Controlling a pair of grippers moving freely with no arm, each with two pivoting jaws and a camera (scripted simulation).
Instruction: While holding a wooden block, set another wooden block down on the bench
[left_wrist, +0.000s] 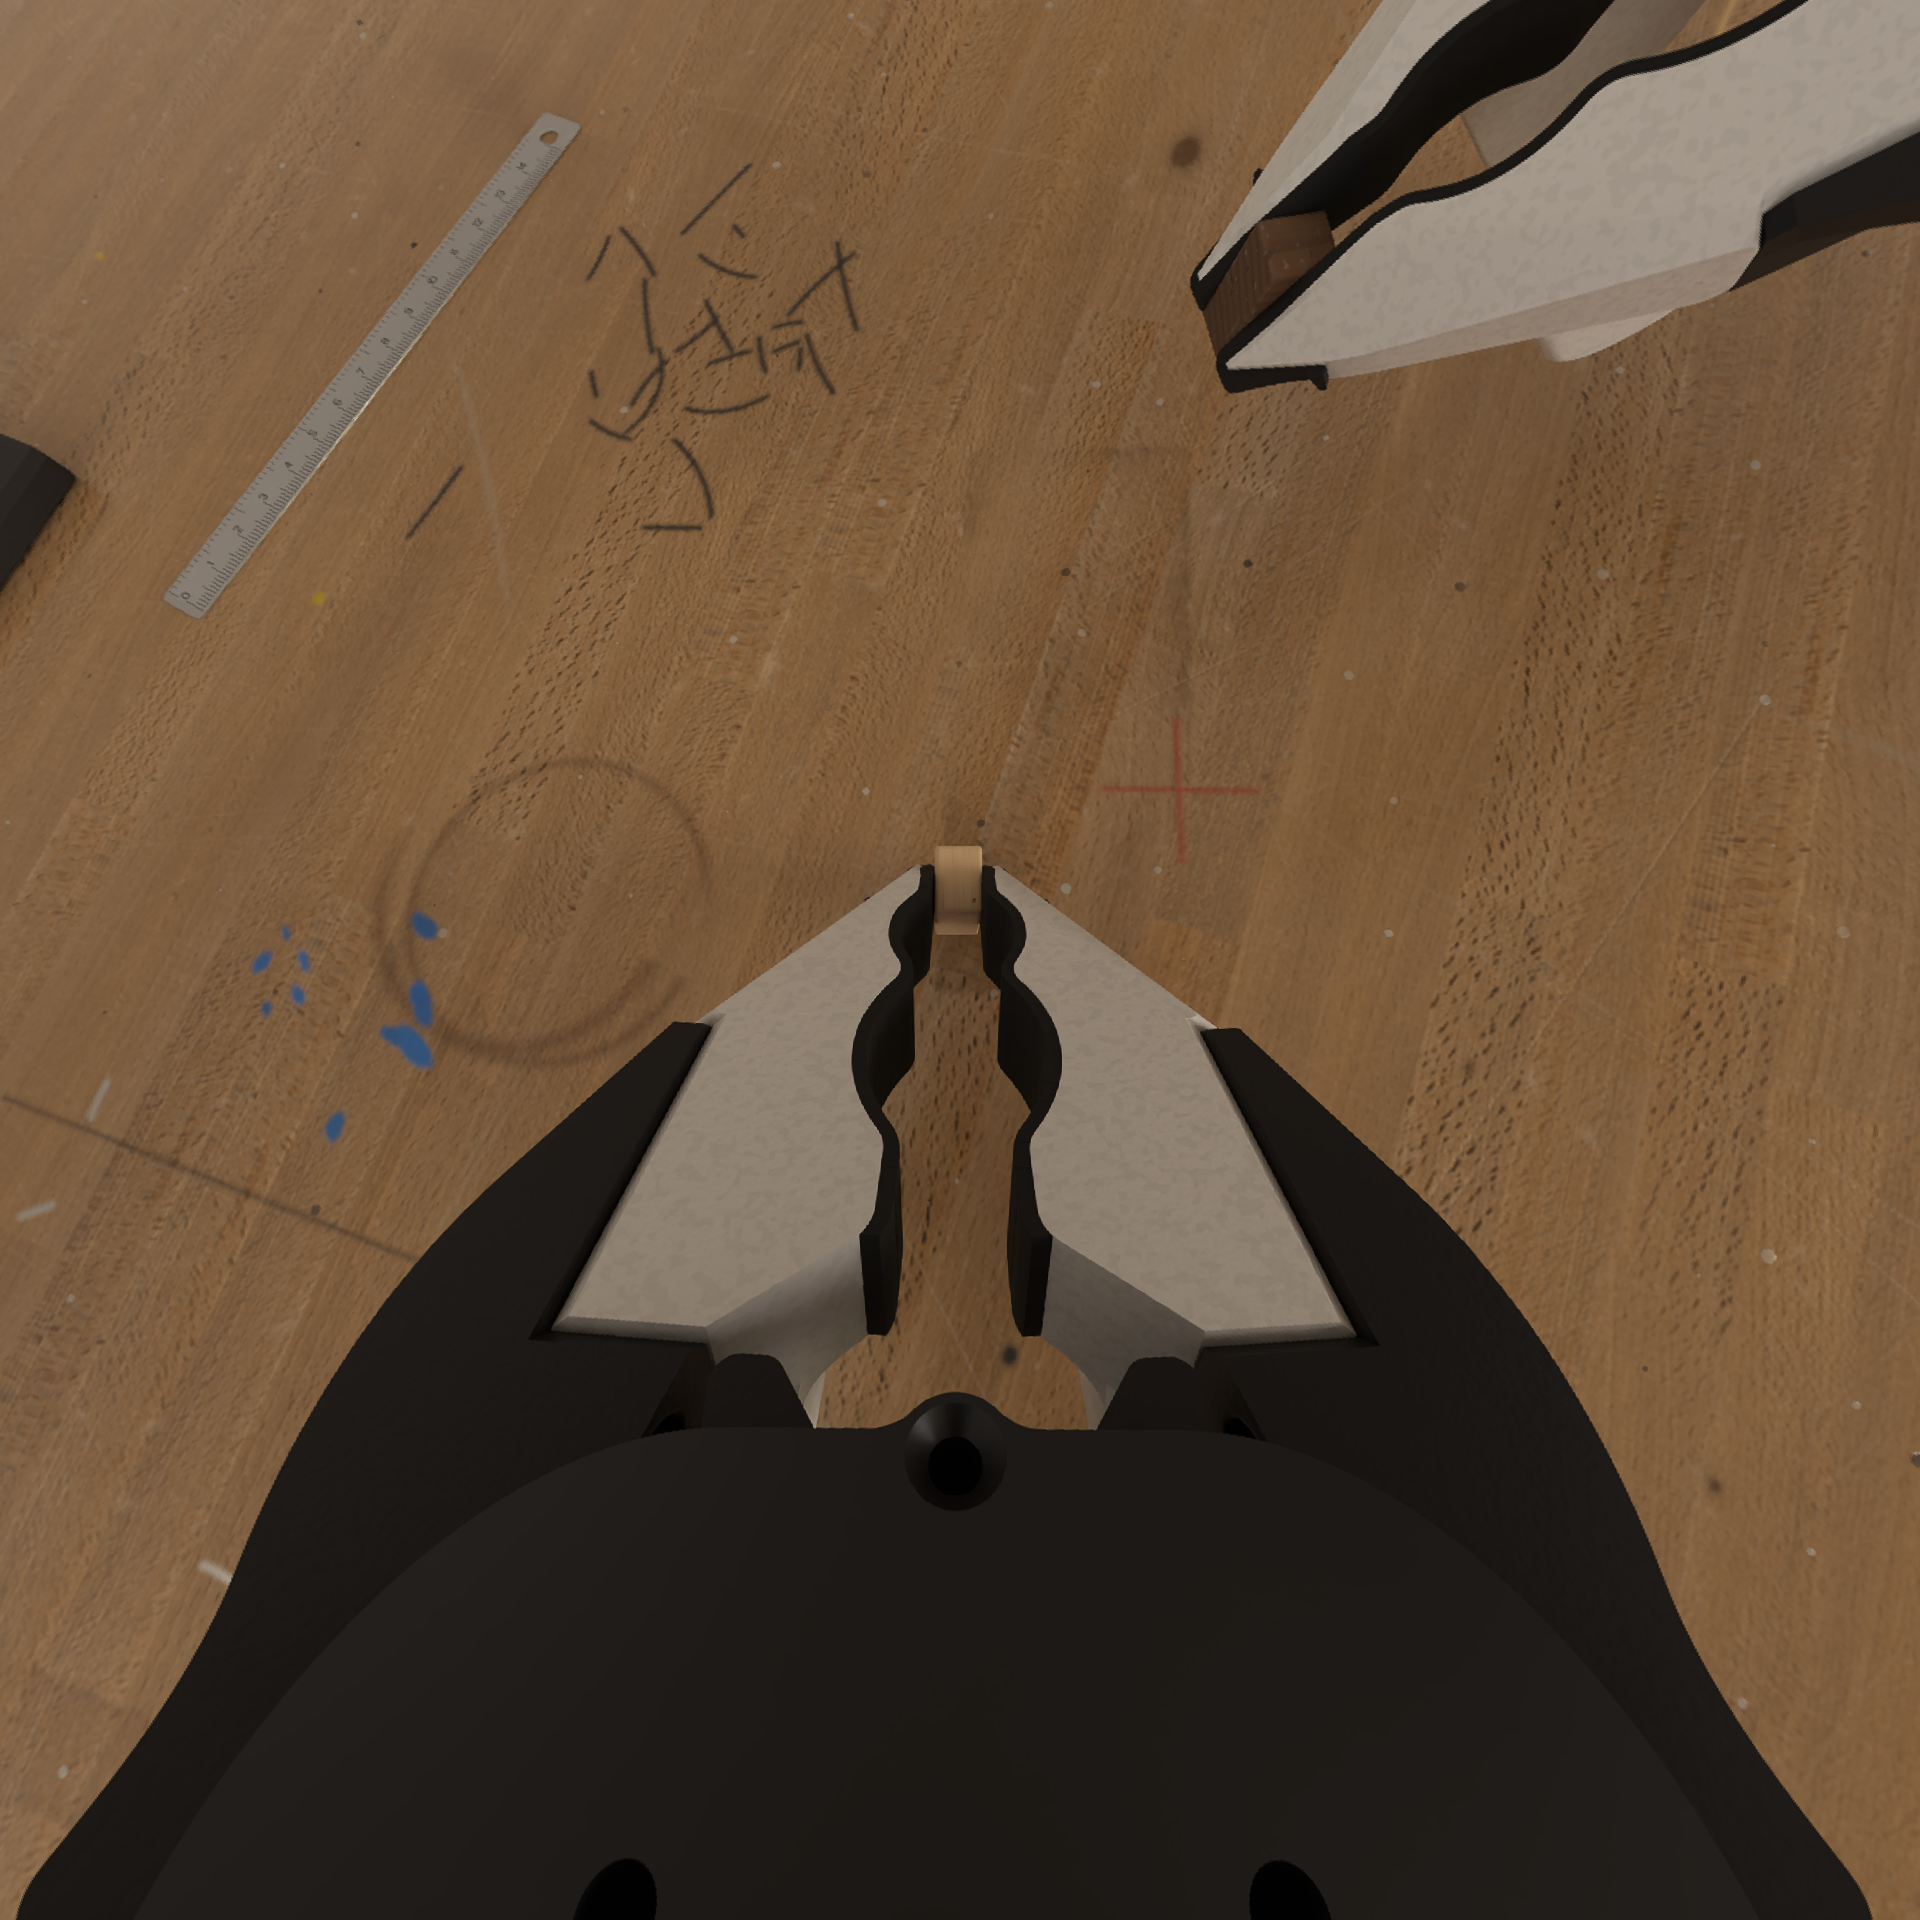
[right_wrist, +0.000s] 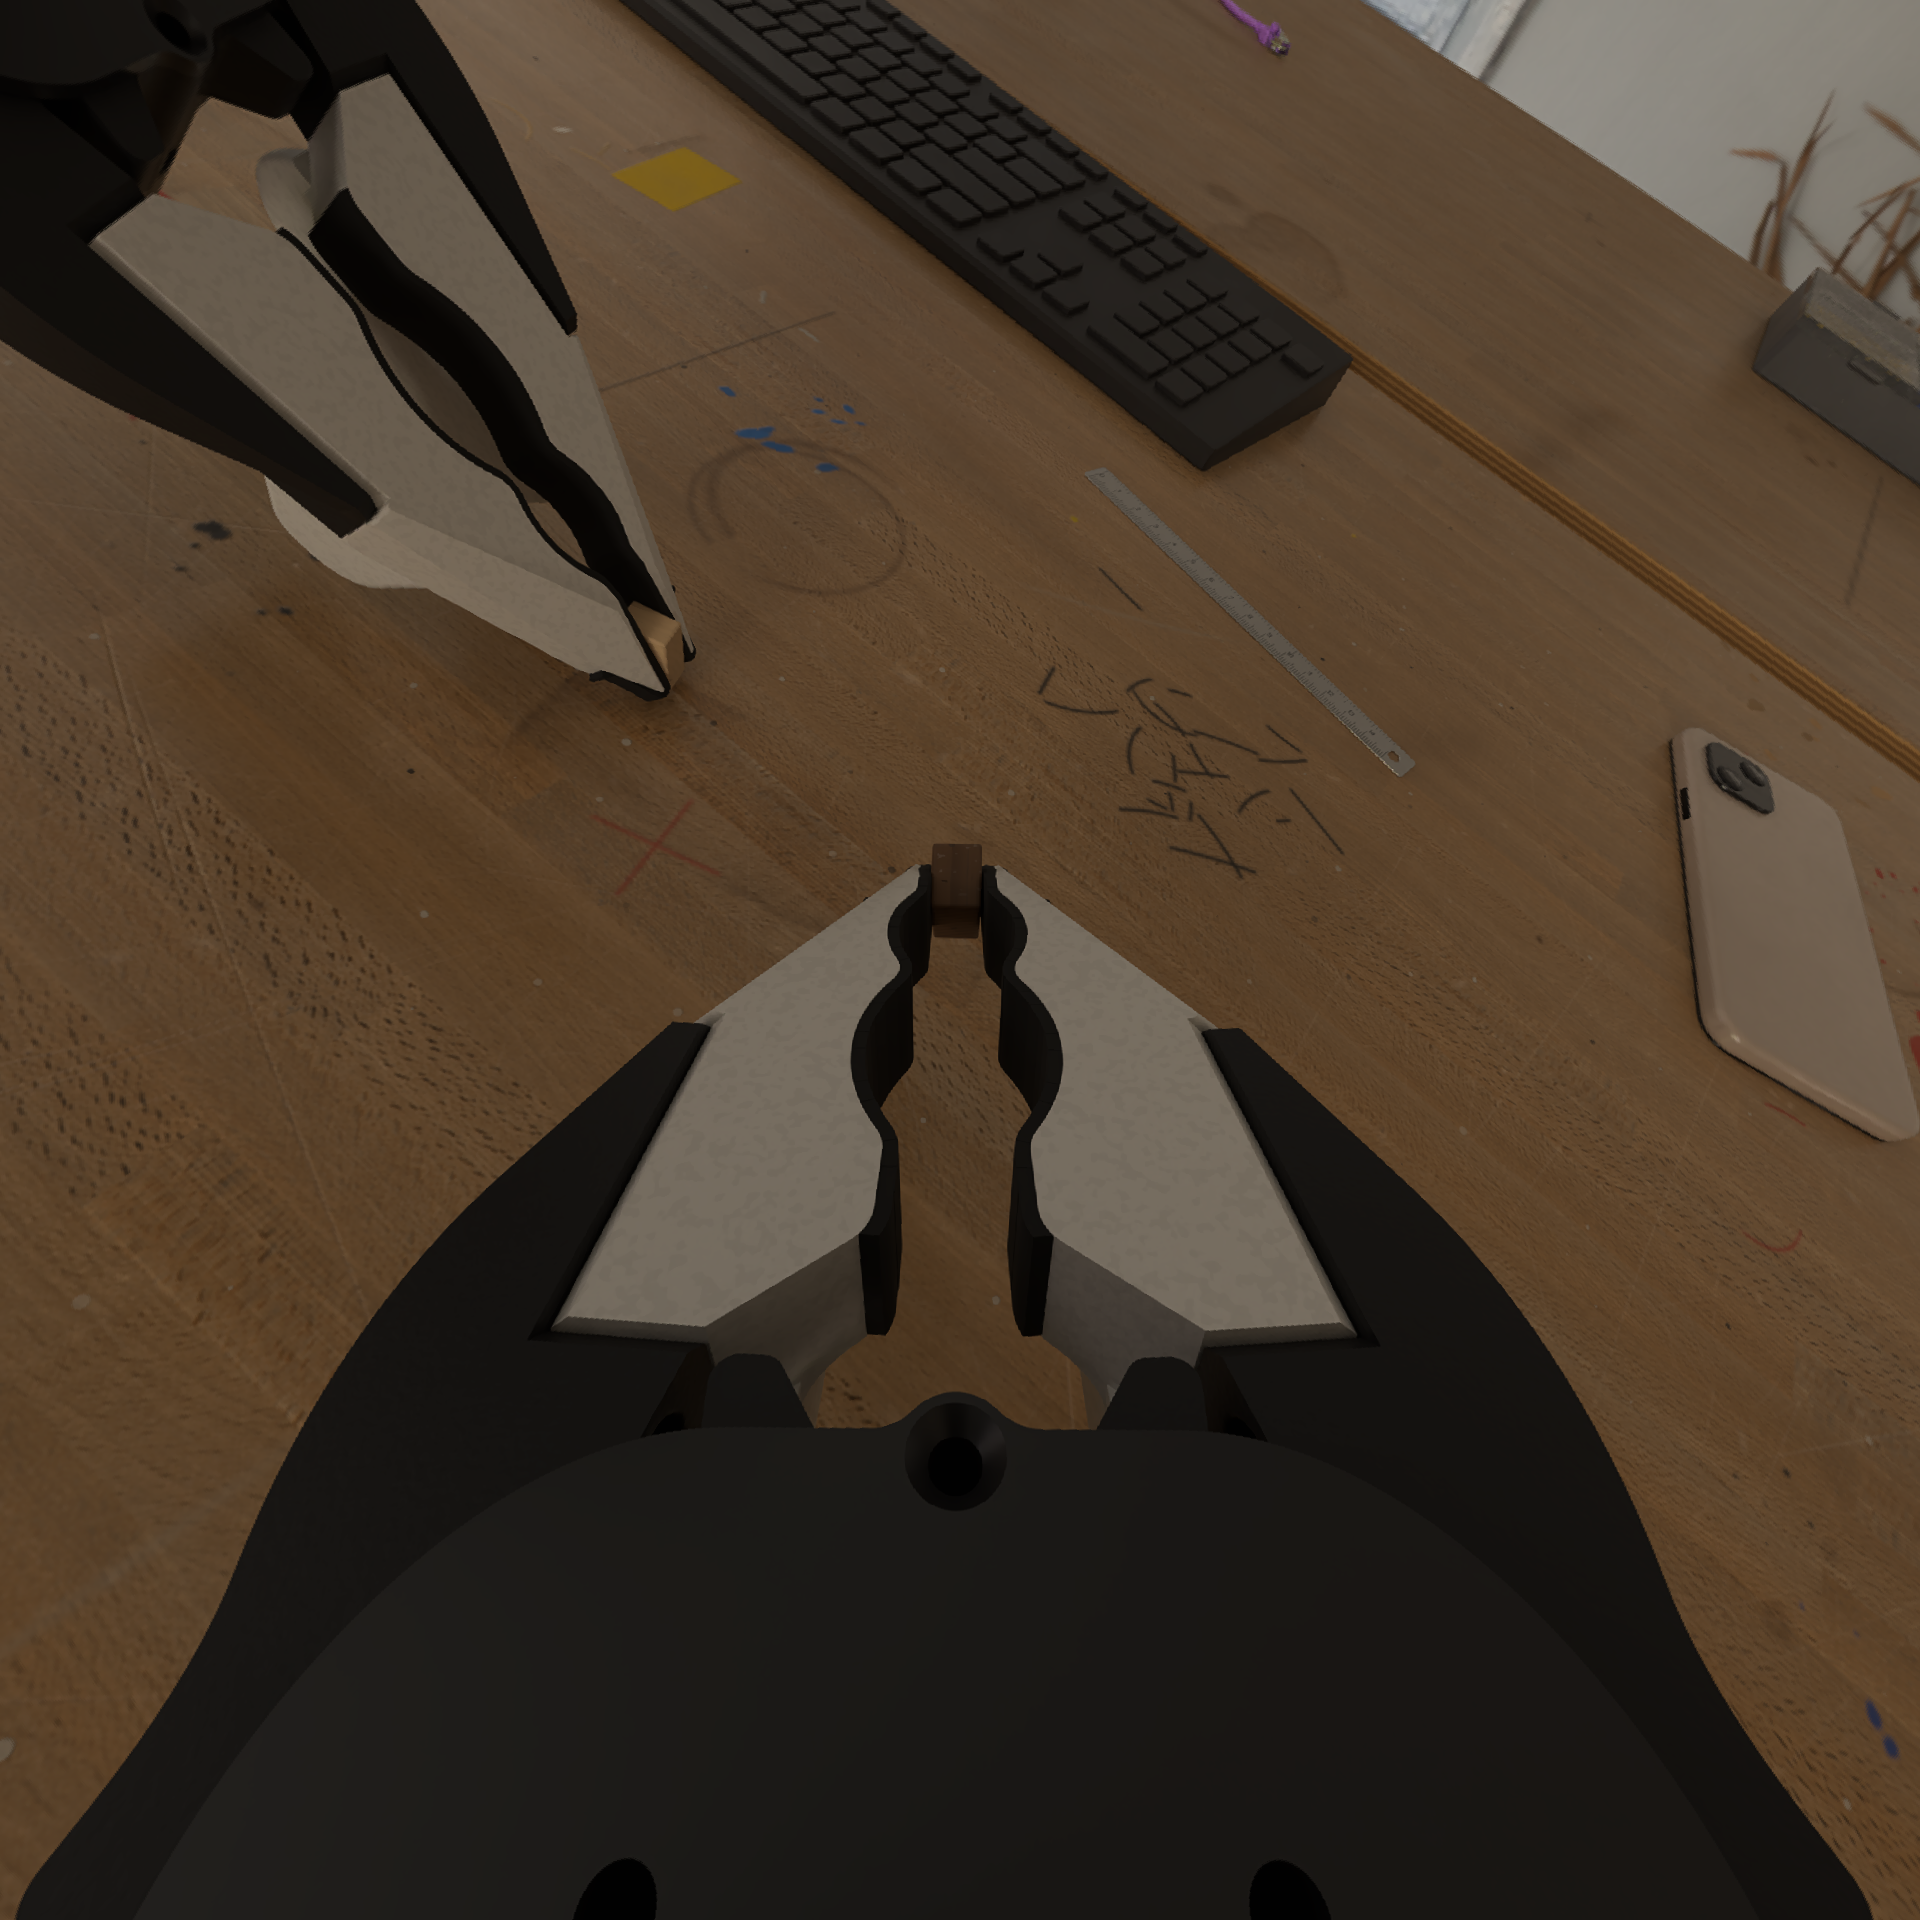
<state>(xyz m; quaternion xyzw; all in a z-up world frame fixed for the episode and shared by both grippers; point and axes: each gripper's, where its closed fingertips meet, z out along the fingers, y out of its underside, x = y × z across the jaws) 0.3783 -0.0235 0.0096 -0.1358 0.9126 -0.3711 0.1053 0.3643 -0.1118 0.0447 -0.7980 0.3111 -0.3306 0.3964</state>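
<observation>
My left gripper (left_wrist: 957, 883) is shut on a small light wooden block (left_wrist: 957, 889), pinched at the fingertips above the wooden bench (left_wrist: 1558, 935). My right gripper (right_wrist: 957, 883) is shut on a small dark wooden block (right_wrist: 957, 889). In the left wrist view the right gripper (left_wrist: 1262, 312) shows at the upper right with the dark block (left_wrist: 1273, 265) between its tips. In the right wrist view the left gripper (right_wrist: 657, 655) shows at the upper left, its tips and the light block (right_wrist: 663, 636) very low at the bench surface (right_wrist: 312, 1039).
A steel ruler (left_wrist: 364, 374) (right_wrist: 1247, 623), pencil scribbles (left_wrist: 717, 343), a dark ring stain (left_wrist: 551, 914), blue paint spots (left_wrist: 410, 1023) and a red cross (left_wrist: 1179, 790) (right_wrist: 655, 847) mark the bench. A black keyboard (right_wrist: 1018, 208), a beige phone (right_wrist: 1787, 935), a yellow square (right_wrist: 675, 177) and a grey box (right_wrist: 1839, 364) lie farther off.
</observation>
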